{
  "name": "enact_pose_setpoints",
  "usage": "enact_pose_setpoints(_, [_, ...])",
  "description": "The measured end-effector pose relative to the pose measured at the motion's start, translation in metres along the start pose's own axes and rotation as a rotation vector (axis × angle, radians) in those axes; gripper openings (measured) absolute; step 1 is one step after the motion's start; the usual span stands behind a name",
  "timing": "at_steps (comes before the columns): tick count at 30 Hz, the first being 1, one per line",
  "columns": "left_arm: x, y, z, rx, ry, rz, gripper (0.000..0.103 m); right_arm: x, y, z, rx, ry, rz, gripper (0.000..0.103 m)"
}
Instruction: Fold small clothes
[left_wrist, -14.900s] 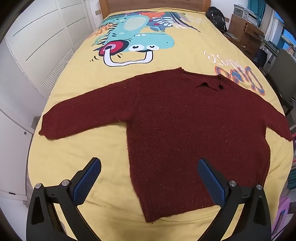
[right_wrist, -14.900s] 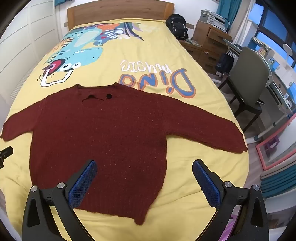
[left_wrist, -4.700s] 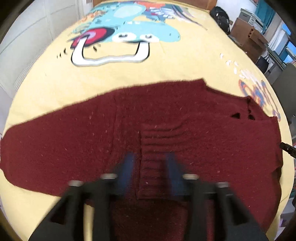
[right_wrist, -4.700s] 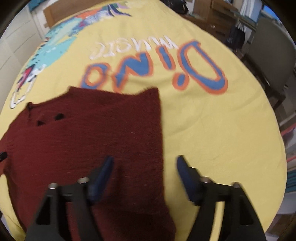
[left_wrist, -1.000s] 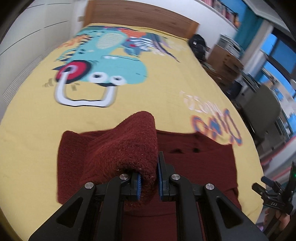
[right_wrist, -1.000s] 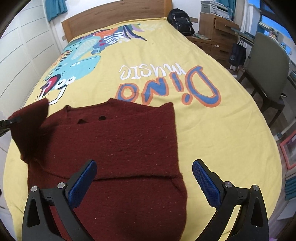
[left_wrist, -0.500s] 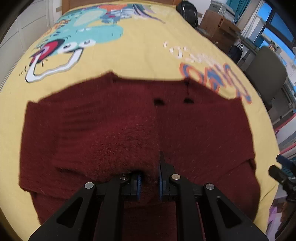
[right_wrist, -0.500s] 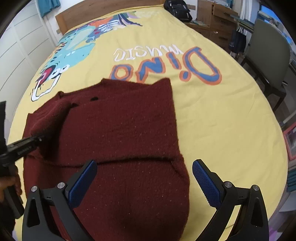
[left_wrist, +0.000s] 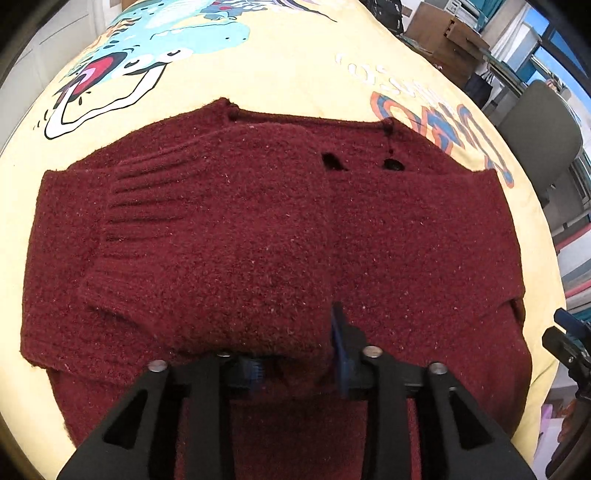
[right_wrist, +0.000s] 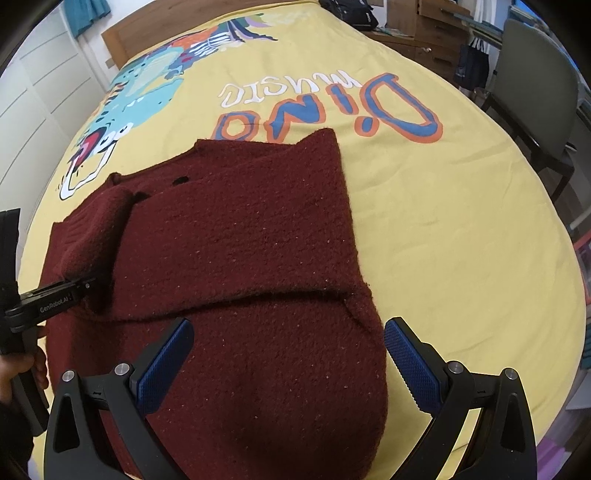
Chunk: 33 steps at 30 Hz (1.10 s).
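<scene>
A dark red knitted sweater lies on the yellow bed, both sleeves folded in across its body. The left sleeve with its ribbed cuff is laid over the chest. My left gripper sits low at the sleeve's near end; its jaws stand a little apart and sleeve fabric still covers the left pad. In the right wrist view the sweater fills the middle, and my right gripper is wide open and empty above its lower body. The left gripper shows at that view's left edge.
The yellow bedcover has a dinosaur print and "Dino music" lettering. A grey chair and wooden drawers stand to the right of the bed. White cupboard doors line the left side.
My left gripper has carried the left sleeve across and down onto the sweater's chest, and its jaws have parted slightly. The right gripper stays open and has barely moved.
</scene>
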<state>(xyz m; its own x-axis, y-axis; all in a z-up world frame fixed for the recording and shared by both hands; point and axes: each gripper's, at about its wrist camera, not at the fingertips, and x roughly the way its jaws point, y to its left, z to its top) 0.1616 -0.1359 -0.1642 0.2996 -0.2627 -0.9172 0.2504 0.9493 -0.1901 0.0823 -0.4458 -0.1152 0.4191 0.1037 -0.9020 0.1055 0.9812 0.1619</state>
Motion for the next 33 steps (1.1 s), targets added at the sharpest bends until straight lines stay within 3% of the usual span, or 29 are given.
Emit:
enact_pose_setpoints(1, [-0.001, -0.001, -0.001, -0.003, 0.0, 0.003, 0.039, -0.001, 0.0, 0.0, -0.001, -0.001, 0.002, 0.102])
enact_pose_setpoints(3, [-0.005, -0.003, -0.004, -0.002, 0.003, -0.004, 0.066, -0.001, 0.0, -0.001, -0.001, -0.003, 0.001, 0.102])
enact_pose_setpoints(6, [-0.012, -0.005, -0.009, 0.022, 0.006, 0.015, 0.095, -0.002, 0.0, -0.002, 0.003, -0.004, 0.001, 0.102])
enact_pose_setpoints(14, [-0.04, 0.033, -0.036, 0.002, -0.005, -0.009, 0.102, -0.001, 0.001, -0.004, 0.0, 0.001, -0.003, 0.102])
enact_pose_setpoints(20, [-0.064, 0.081, -0.054, 0.015, -0.049, 0.088, 0.102, -0.002, 0.013, -0.005, -0.032, 0.007, 0.0, 0.102])
enact_pose_setpoints(25, [-0.064, 0.135, -0.062, -0.09, -0.03, 0.167, 0.102, 0.001, 0.026, -0.004, -0.062, 0.016, 0.007, 0.102])
enact_pose_setpoints(33, [-0.045, 0.171, -0.065, -0.113, -0.018, 0.21, 0.098, 0.009, 0.045, -0.005, -0.11, 0.043, -0.004, 0.102])
